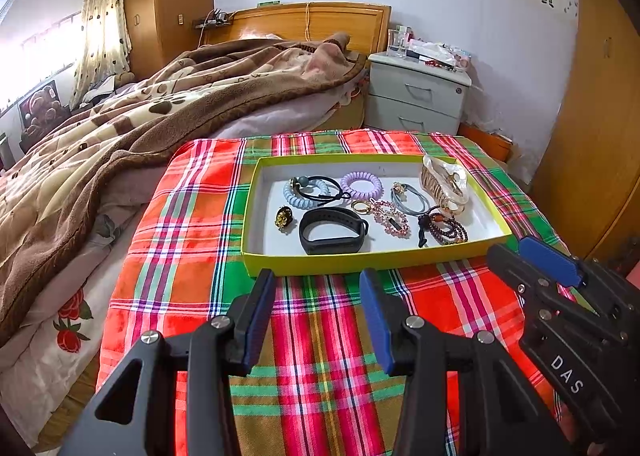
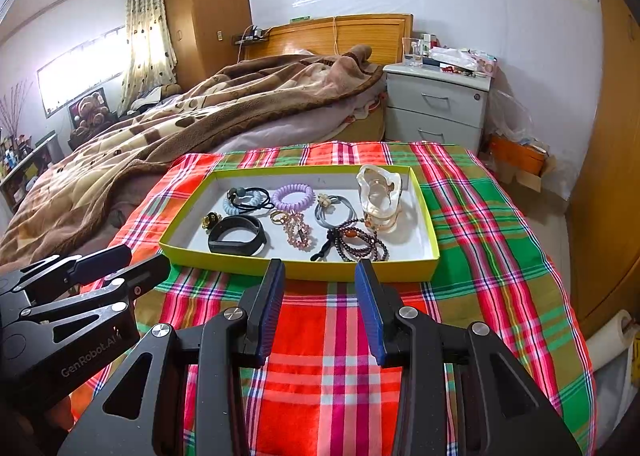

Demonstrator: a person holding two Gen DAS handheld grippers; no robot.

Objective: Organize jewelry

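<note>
All the jewelry lies inside one shallow yellow-green tray with a white floor, which stands on a tabletop covered by a red and green plaid cloth, just beside a bed. Nothing lies loose on the cloth around the tray.

Inside the tray the pieces are spread in a loose single layer:
- At the far left, a pale blue coil tie with a black hair elastic across it.
- Next to them, a purple coil tie.
- In front, a small gold ornament and a black wristband.
- In the middle, a gold ring touching a pink bead bracelet, with a grey elastic behind.
- At the right, dark bead strands near a large translucent hair claw clip in the far right corner.

Some pieces overlap, so I judge the sorting inside the tray is not very tidy, though everything is gathered in one container as the task would want. This fits either a collection just completed or a tray waiting to be rearranged.

The left claw hangs over the cloth before the near wall of the tray, jaws wide apart and holding nothing. The right claw is the same, wide and without load, also short of the tray. Probably both wait low and centred here because every piece is within easy reach.
</note>
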